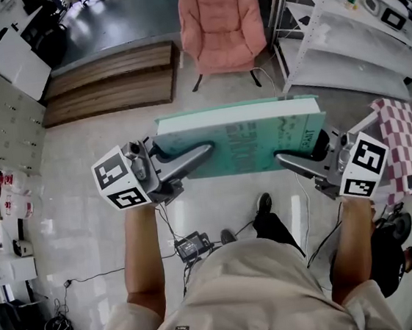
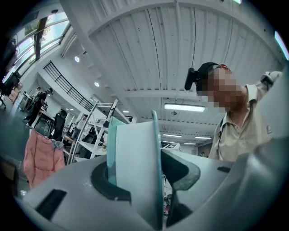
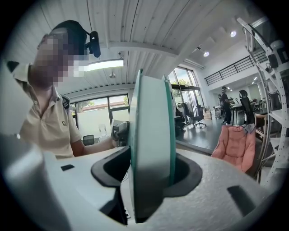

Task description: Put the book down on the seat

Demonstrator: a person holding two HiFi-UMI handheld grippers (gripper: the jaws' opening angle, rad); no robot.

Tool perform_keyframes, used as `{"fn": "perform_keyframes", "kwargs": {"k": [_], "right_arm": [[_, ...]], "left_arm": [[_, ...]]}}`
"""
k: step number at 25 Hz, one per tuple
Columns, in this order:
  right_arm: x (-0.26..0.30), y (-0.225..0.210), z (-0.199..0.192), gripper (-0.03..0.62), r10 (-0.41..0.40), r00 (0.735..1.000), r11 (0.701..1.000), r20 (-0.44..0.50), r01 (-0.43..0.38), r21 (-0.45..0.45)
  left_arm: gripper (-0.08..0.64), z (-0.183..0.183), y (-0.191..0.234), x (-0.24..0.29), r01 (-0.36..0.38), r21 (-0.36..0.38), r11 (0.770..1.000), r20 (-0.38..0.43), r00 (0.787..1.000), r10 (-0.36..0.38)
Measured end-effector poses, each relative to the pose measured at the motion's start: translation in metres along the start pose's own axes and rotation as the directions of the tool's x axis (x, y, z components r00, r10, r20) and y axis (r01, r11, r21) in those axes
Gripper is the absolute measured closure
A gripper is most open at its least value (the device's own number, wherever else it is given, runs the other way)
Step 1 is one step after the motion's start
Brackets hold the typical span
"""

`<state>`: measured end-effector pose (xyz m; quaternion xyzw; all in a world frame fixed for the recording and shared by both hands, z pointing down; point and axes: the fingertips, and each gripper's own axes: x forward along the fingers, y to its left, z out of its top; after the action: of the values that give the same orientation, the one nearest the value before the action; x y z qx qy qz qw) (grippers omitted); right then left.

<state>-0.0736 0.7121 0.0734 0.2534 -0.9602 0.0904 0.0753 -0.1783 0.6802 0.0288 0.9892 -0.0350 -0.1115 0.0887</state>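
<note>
The thick teal-covered book (image 1: 251, 139) is held flat in the air, well short of the pink padded armchair (image 1: 220, 26); the left gripper (image 1: 206, 152) clamps its left end; the right gripper (image 1: 283, 159) clamps its right end; both jaw pairs stand partly spread, pressed against the book's 2 covers.

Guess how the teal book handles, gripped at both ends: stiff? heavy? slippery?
Likely stiff: the book spans level between the left tool and right tool without sagging. Thick page block suggests moderate weight. Smooth covers may slip; a one-end hold could let it pivot.
</note>
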Motion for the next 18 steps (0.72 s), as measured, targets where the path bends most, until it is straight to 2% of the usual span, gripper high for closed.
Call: {"fn": "perform_keyframes", "kwargs": {"k": [4, 8, 14, 18], "right_arm": [[0.015, -0.028, -0.001, 0.388, 0.018, 1.0, 1.0, -0.009, -0.018, 0.021], [0.011, -0.072, -0.007, 0.388, 0.047, 0.999, 0.998, -0.007, -0.046, 0.046], [-0.001, -0.146, -0.005, 0.39, 0.095, 0.995, 0.994, -0.006, -0.095, 0.05], [-0.008, -0.217, 0.003, 0.39, 0.134, 0.991, 0.989, -0.016, -0.133, 0.059]], "left_arm": [[0.362, -0.003, 0.031, 0.002, -0.02, -0.022, 1.0, -0.004, 1.0, 0.02], [0.362, -0.012, 0.064, 0.029, -0.051, -0.035, 0.998, -0.02, 0.999, 0.051], [0.362, -0.019, 0.116, 0.077, -0.099, -0.03, 0.995, -0.023, 0.995, 0.099], [0.362, -0.018, 0.168, 0.121, -0.141, -0.036, 0.989, -0.019, 0.99, 0.14]]}}
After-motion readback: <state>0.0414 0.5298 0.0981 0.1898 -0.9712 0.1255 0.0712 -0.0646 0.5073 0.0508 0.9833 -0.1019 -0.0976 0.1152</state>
